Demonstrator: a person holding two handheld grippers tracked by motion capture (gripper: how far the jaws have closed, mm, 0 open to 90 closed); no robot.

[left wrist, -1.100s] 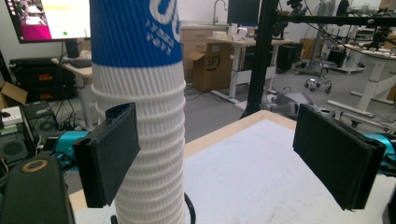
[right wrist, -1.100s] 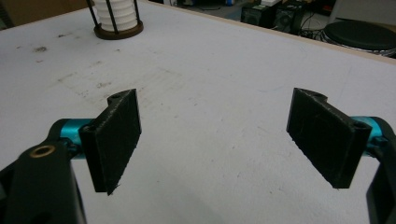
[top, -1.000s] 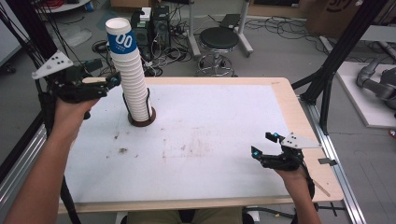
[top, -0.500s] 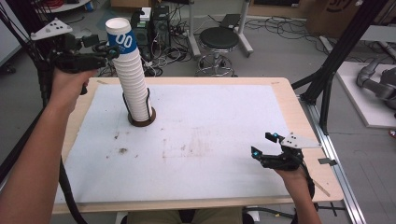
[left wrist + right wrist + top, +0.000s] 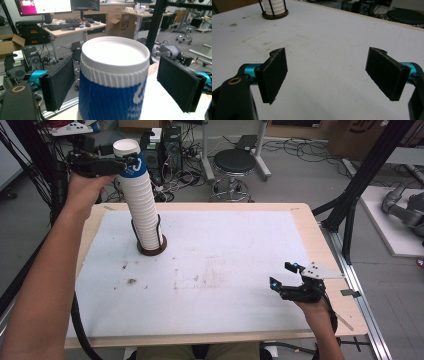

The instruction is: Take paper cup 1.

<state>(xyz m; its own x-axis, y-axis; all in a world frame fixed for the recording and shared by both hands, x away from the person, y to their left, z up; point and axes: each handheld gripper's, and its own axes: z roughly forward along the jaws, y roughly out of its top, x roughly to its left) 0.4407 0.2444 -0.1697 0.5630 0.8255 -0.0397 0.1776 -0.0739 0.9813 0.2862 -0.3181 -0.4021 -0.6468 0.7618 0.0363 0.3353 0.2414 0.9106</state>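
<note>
Ribbed matt paper cup, stained white table cover, wooden edge

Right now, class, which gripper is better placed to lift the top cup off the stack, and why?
The left gripper. Its open jaws already flank the top cup of the paper cup stack. The right gripper hovers open over the far corner of the table.

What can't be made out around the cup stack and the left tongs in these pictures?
- Top cup: left gripper view, print cut off by the bottom edge.
- Left tongs: high view, too small to tell whether a pad touches the cup.
- Cup stack: right gripper view, cut off by the top edge.
- Holder: high view, its inside hidden by the cups.
</note>
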